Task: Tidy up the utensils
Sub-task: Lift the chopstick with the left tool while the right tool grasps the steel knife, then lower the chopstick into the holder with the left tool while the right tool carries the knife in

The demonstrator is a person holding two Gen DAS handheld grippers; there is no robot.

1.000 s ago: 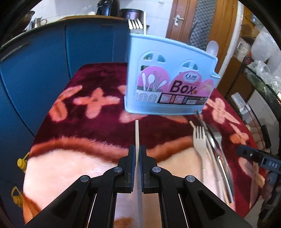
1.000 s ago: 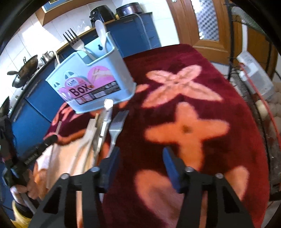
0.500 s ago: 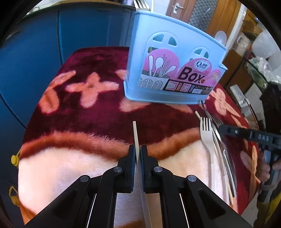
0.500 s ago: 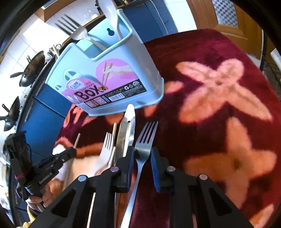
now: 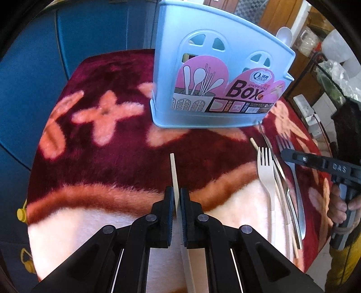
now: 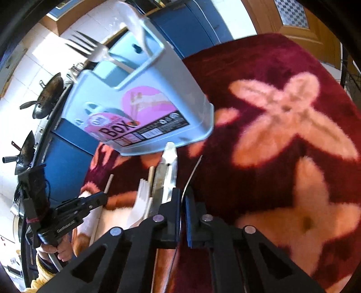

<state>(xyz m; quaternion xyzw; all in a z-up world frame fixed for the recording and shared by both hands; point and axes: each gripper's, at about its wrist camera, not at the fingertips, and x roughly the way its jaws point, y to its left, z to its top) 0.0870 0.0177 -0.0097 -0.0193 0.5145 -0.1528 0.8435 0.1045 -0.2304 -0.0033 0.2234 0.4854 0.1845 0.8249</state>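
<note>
A light blue utensil box point(image 5: 216, 76) stands on a red floral cloth; it also shows in the right wrist view point(image 6: 140, 101), with a fork point(image 6: 90, 48) and a white spoon inside. My left gripper point(image 5: 177, 198) is shut on a pale chopstick point(image 5: 173, 171) that points toward the box. My right gripper point(image 6: 182, 202) is shut on a metal fork point(image 6: 191, 175), seen edge-on and tilted off the cloth. Beside it lie a white plastic fork point(image 5: 267, 173), a metal knife point(image 6: 168, 171) and another chopstick point(image 5: 255, 143).
Blue cabinets point(image 5: 67, 45) stand behind the table. Pans point(image 6: 45, 97) sit on a counter at the left of the right wrist view. A wooden door point(image 6: 293, 18) and shelves with bags point(image 5: 334, 56) lie at the right.
My right gripper has closed on the metal fork and turned it on edge, lifting it. My left gripper has moved a little closer to the box with the chopstick.
</note>
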